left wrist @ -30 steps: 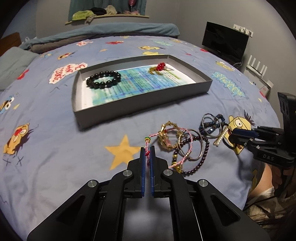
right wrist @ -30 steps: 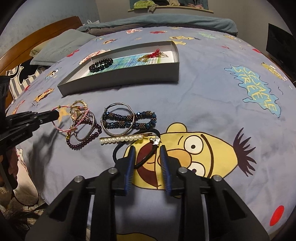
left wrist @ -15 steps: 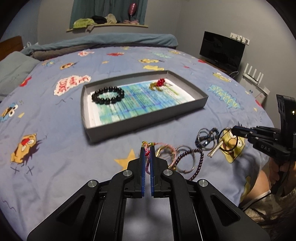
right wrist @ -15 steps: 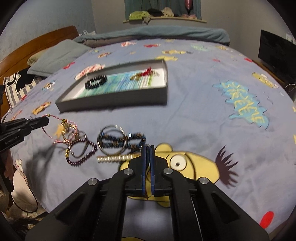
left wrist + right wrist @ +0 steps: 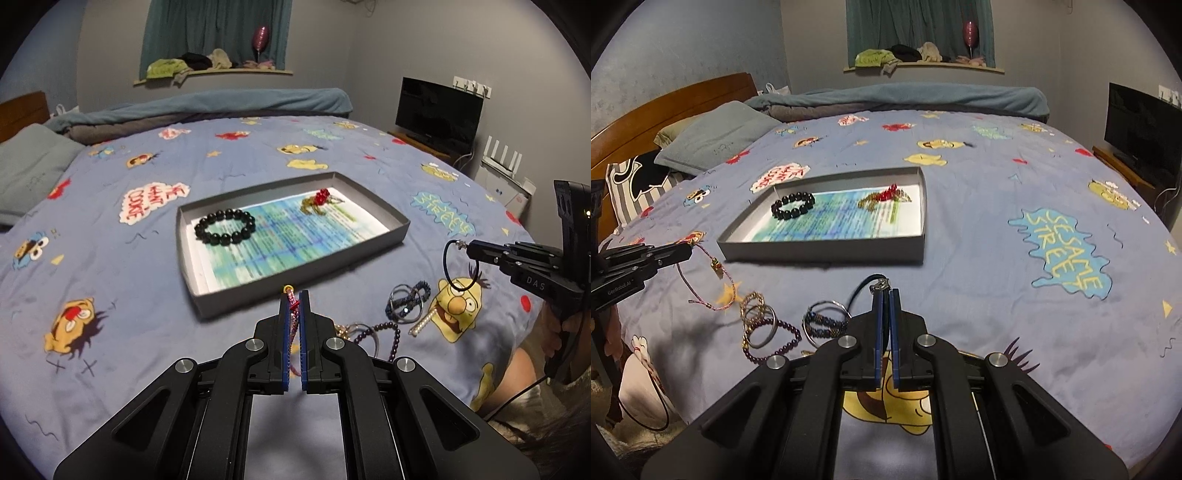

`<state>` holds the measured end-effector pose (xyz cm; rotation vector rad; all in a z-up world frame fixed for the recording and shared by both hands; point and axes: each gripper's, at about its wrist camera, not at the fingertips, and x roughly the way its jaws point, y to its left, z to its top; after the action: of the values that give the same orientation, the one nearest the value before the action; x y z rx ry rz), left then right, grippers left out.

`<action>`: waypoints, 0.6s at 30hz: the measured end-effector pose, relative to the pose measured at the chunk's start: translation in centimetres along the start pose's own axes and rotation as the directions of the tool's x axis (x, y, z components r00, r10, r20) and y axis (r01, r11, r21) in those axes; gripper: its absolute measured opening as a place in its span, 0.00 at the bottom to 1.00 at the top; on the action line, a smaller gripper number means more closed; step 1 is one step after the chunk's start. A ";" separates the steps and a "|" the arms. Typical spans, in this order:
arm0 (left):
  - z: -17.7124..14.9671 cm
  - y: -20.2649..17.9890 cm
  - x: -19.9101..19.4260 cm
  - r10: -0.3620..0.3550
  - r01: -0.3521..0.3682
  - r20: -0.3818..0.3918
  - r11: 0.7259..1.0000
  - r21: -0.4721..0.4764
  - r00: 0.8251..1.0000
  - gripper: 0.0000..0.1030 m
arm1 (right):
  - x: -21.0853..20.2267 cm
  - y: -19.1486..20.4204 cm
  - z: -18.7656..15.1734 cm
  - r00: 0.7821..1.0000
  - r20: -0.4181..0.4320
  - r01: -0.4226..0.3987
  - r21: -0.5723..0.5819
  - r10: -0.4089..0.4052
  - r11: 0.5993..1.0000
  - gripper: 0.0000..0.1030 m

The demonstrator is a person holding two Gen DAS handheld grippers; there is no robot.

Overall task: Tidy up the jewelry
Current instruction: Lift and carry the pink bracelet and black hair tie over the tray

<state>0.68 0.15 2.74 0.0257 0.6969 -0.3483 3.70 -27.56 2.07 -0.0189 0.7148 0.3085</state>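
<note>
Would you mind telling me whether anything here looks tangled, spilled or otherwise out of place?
Yes: beside the grey tray, several bracelets lie overlapping in a loose heap on the bedspread rather than in the tray. Nothing looks broken or spilled.

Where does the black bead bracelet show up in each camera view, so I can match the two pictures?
Left wrist view: the black bead bracelet lies left of centre, in the near-left part of the grey tray.
Right wrist view: the bracelet sits upper left of centre, in the tray's far-left part.
Shared landmark: the red bead piece in the same tray, right of the bracelet in both.
</note>
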 end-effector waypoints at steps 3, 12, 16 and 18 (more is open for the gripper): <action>0.5 0.5 -0.4 0.012 -0.012 0.015 1.000 -0.001 1.000 0.05 | -0.2 0.1 0.5 1.000 0.012 0.005 -0.009 -0.005 1.000 0.03; 2.8 2.3 -0.9 0.057 -0.057 0.045 0.998 0.002 0.997 0.05 | 0.1 -0.2 2.4 0.999 0.044 0.028 -0.017 -0.027 0.999 0.03; 4.1 3.0 -0.5 0.072 -0.072 0.060 0.997 0.004 0.996 0.05 | 1.0 -0.2 3.7 0.998 0.047 0.037 -0.026 -0.036 0.999 0.03; 4.6 3.3 -0.2 0.081 -0.082 0.066 0.997 0.005 0.995 0.05 | 1.6 -0.1 4.2 0.998 0.046 0.037 -0.027 -0.036 0.999 0.03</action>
<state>4.44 2.67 6.12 0.0501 0.6273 -0.2725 7.51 -26.75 4.20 -0.0510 0.6639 0.2834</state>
